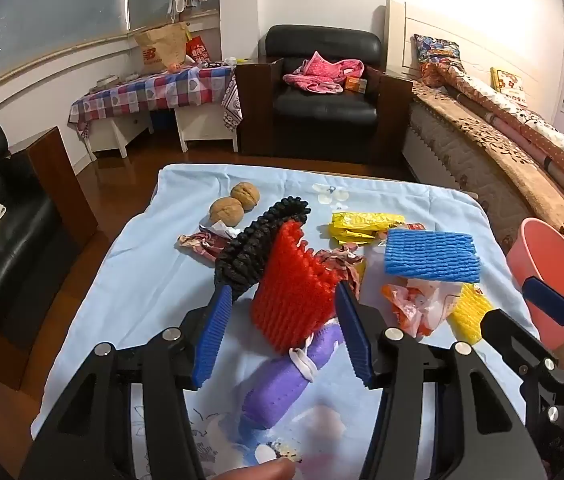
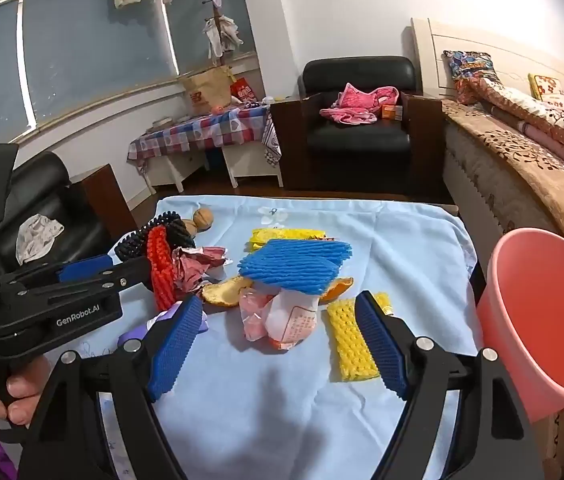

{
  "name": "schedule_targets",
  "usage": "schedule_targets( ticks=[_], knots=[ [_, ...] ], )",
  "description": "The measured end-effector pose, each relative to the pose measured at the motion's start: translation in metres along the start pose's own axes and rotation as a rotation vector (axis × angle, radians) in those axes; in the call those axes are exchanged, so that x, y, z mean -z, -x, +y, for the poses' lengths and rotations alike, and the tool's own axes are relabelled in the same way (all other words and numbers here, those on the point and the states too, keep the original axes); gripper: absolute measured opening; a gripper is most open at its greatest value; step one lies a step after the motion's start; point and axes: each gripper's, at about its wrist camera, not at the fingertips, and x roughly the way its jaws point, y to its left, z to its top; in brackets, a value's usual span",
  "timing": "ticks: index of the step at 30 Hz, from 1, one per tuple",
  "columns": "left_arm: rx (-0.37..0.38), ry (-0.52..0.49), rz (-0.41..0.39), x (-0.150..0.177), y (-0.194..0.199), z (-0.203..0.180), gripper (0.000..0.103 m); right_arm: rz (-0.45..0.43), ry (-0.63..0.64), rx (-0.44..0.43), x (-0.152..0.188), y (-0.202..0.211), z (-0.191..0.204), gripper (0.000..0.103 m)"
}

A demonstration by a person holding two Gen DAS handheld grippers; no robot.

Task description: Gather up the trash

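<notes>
My left gripper [image 1: 284,300], lower centre, is spreading its jaws around the red foam net [image 1: 292,292], which is hiding part of the purple sleeve [image 1: 282,380] beneath. My right gripper [image 2: 278,320] is gaping above the yellow net [image 2: 352,344]; the pink bin [image 2: 542,320] is sitting cropped at far right

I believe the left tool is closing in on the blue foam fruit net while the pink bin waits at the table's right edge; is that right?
Not quite: the left wrist view shows the left tool around the red foam fruit net, not the blue foam fruit net. The pink bin does wait at the table's right edge.
</notes>
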Motion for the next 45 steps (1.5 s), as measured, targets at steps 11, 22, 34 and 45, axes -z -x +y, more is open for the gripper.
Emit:
schedule_targets(
  ticks=[11, 22, 34, 45],
  knots=[
    [0.006, 0.007, 0.006, 0.0, 0.0, 0.0, 0.054, -0.01, -0.02, 0.032, -0.002, 0.008, -0.009, 0.078],
    [0.01, 0.014, 0.015, 0.004, -0.004, -0.001, 0.054, -0.013, -0.035, 0.044, -0.002, 0.007, -0.01, 0.078],
    [0.012, 0.015, 0.017, 0.003, -0.004, 0.001, 0.054, -0.041, -0.052, 0.077, -0.006, 0.01, -0.015, 0.077],
    [0.015, 0.016, 0.02, 0.005, -0.005, -0.002, 0.054, -0.051, -0.035, 0.121, -0.005, 0.012, -0.014, 0.077]
  ],
)
